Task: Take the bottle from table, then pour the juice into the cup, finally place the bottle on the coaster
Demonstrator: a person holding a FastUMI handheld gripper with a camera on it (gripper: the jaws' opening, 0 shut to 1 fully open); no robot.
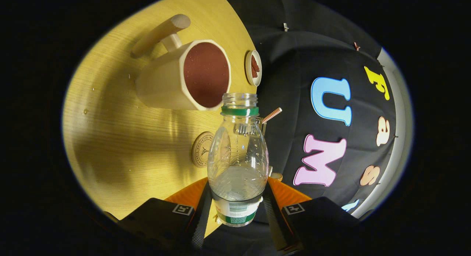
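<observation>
The gripper (237, 208) is closed on a clear, uncapped bottle (237, 164), both fingers pressed against its lower body so it can be tipped. The whole scene appears rolled sideways, which suggests the bottle is being tilted for pouring. Its open mouth is aimed at the rim of a cream cup (184, 77) with a dark red interior, standing on the wooden table (121, 145). A round coaster (201, 149) lies just beside the bottle, ready to receive it afterwards.

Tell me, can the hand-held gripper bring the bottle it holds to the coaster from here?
Probably yes. The hand-held gripper is shut on the bottle, and the coaster lies bare on the table just beside it. The cup stands farther off, not in the way.
</observation>
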